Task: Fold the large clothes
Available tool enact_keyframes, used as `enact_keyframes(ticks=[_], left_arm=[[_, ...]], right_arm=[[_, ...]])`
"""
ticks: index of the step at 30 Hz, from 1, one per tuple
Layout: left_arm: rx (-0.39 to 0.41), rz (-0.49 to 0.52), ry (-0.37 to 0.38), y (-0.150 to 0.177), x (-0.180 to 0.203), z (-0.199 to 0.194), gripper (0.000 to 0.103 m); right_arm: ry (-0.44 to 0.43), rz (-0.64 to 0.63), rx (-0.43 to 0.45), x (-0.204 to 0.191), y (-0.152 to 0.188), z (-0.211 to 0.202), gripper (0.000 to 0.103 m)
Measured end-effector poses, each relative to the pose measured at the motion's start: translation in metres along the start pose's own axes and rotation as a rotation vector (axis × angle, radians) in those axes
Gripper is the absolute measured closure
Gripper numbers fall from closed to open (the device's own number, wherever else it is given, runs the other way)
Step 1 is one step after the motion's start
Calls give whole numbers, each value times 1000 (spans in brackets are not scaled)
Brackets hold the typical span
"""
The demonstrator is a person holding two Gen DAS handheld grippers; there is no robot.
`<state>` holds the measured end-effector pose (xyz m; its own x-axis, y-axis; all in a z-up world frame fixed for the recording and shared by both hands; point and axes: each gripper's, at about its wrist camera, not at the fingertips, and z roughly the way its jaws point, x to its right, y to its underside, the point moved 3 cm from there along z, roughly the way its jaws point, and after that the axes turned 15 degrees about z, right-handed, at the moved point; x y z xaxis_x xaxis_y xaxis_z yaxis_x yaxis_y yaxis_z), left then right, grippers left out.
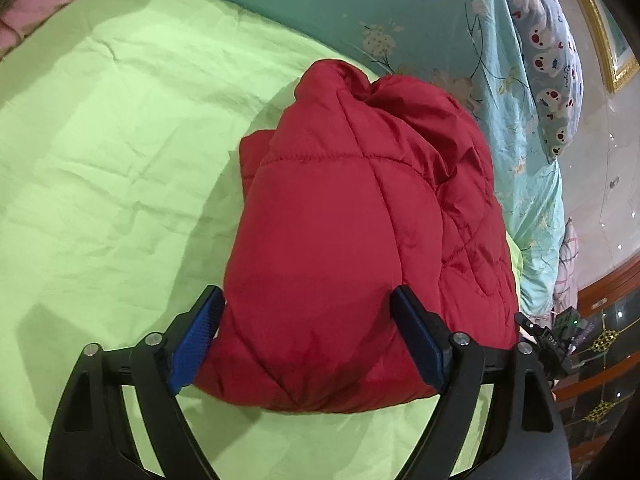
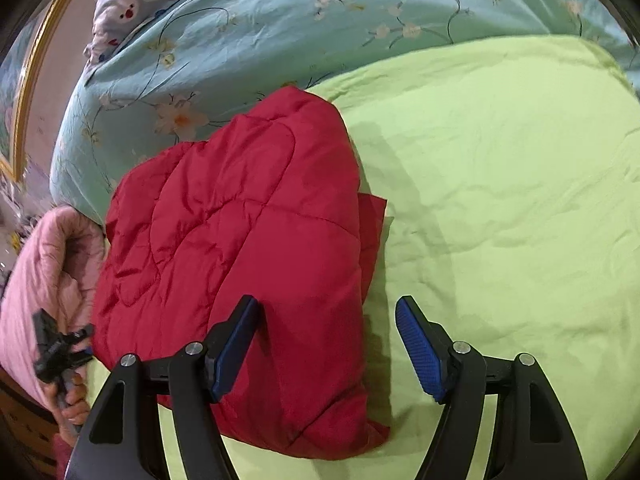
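Note:
A red quilted puffer jacket (image 1: pixel 360 220) lies folded into a thick bundle on the green sheet (image 1: pixel 100 160). My left gripper (image 1: pixel 308 296) is open, with its blue pads on either side of the bundle's near end, above it. In the right wrist view the same jacket (image 2: pixel 240 240) lies left of centre. My right gripper (image 2: pixel 328 308) is open and empty over the jacket's right edge, its left finger (image 2: pixel 236 344) above the jacket, its right finger (image 2: pixel 420 348) above the green sheet (image 2: pixel 500 200). The left gripper (image 2: pixel 60 352) shows at the far left.
A teal floral duvet (image 1: pixel 360 8) lies bunched behind the jacket, with a bear-print pillow (image 1: pixel 552 60) beyond it. A pink quilted garment (image 2: pixel 44 280) lies at the bed's edge. A gold-framed picture (image 1: pixel 608 40) and dark wooden furniture (image 1: pixel 600 360) stand beside the bed.

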<state>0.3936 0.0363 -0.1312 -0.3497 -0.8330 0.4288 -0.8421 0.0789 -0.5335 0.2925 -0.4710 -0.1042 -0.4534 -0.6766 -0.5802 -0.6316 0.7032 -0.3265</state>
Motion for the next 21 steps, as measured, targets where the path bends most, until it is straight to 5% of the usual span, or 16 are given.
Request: enact_keyframes(ticks=[9,14,21], left_arm=[[-25,-30,41,-7,-4,24,0],[-32,-74,66,-7,-9,36,0],[-13,-87,67,-10,-6,45,0]], right_arm=[[-144,133,-122,14,-12,34,18],[-182,170,-183,15,-16,54,8],[-233,197,-231,8,-22,77,8]])
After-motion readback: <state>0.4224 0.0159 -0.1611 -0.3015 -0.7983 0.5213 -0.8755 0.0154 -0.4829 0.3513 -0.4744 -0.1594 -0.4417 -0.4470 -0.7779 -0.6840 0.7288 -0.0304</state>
